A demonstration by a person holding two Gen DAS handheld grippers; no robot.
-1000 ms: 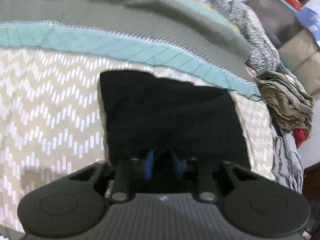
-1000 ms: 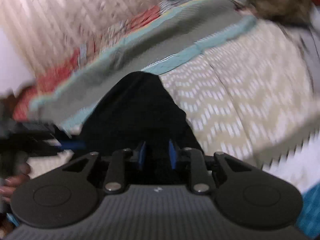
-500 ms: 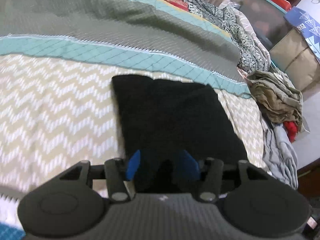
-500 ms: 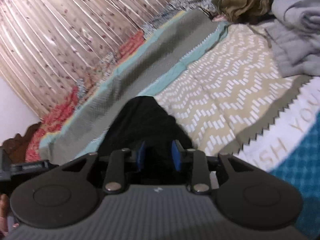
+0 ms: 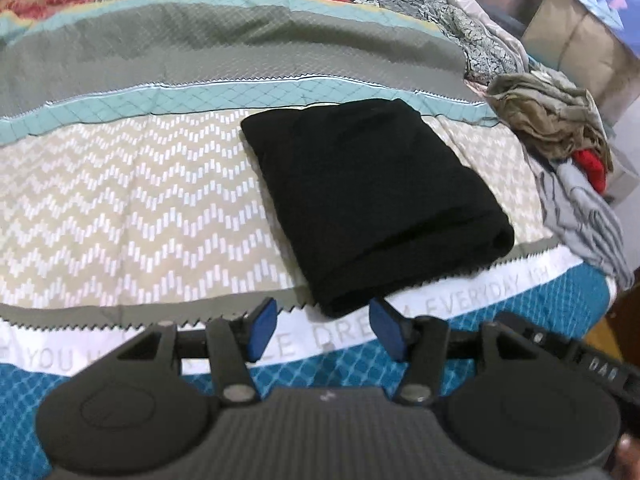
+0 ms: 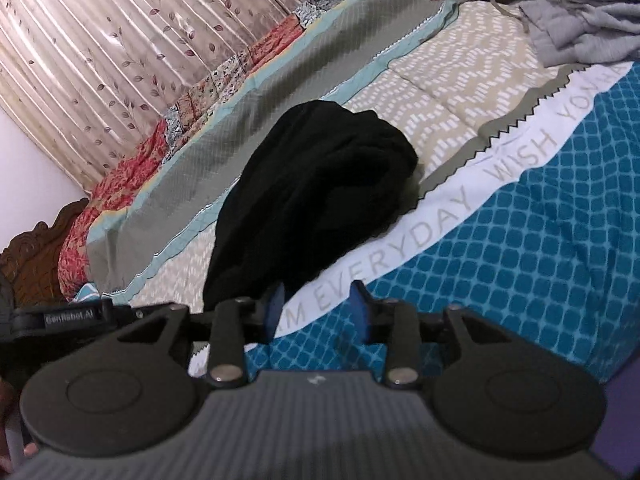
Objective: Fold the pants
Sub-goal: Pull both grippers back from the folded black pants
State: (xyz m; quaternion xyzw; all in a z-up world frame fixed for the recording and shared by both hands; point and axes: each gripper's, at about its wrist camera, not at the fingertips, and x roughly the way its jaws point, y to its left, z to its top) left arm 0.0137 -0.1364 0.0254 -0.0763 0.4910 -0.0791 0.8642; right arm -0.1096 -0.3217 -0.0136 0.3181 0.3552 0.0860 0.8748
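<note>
The black pants [image 5: 372, 200] lie folded into a compact rectangle on the patterned bedspread [image 5: 120, 208]. They also show in the right wrist view [image 6: 312, 196], resting on the bed. My left gripper [image 5: 325, 330] is open and empty, just short of the fold's near corner. My right gripper [image 6: 316, 312] is open and empty, held just off the near edge of the pants above the white lettered band. Neither gripper touches the pants.
A heap of olive, red and grey clothes [image 5: 560, 136] lies at the bed's right side, seen too in the right wrist view [image 6: 584, 12]. A curtain [image 6: 120, 40] and a carved wooden headboard [image 6: 36, 256] stand behind the bed. The left gripper's body [image 6: 60, 316] shows at left.
Both grippers have let go of the pants, opened and pulled back toward the bed's near edge. The folded pants now lie flat on the bedspread.
</note>
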